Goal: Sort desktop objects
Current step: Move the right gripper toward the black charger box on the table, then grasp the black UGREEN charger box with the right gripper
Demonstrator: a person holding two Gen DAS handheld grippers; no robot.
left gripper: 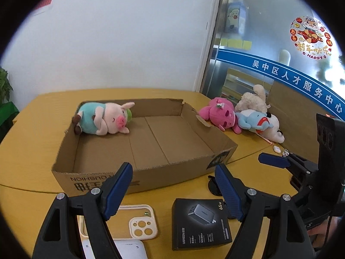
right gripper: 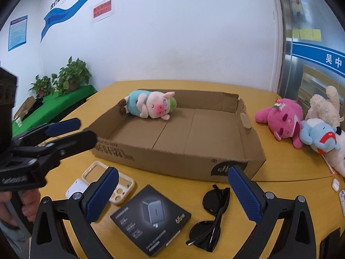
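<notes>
A shallow cardboard box [left gripper: 151, 173] [right gripper: 172, 164] lies on the yellow table. A pig plush [left gripper: 103, 119] [right gripper: 151, 105] lies in its far left corner. A pink plush [left gripper: 220, 114] [right gripper: 282, 120], a blue plush [left gripper: 252, 120] [right gripper: 319, 136] and a cream plush [left gripper: 254, 99] [right gripper: 325, 105] lie in a heap right of the box. My left gripper [left gripper: 174, 190] is open and empty above the table's near part. My right gripper [right gripper: 172, 194] is open and empty above a black charger box [right gripper: 151, 218] [left gripper: 200, 222].
Near the front edge lie a cream phone case [left gripper: 140, 222] [right gripper: 120, 185], a white device [left gripper: 129, 248] [right gripper: 75, 188] and black sunglasses [right gripper: 213, 215]. A small white earbud case [right gripper: 335, 184] [left gripper: 276, 149] lies at the right. Potted plants [right gripper: 71, 75] stand on a green side table.
</notes>
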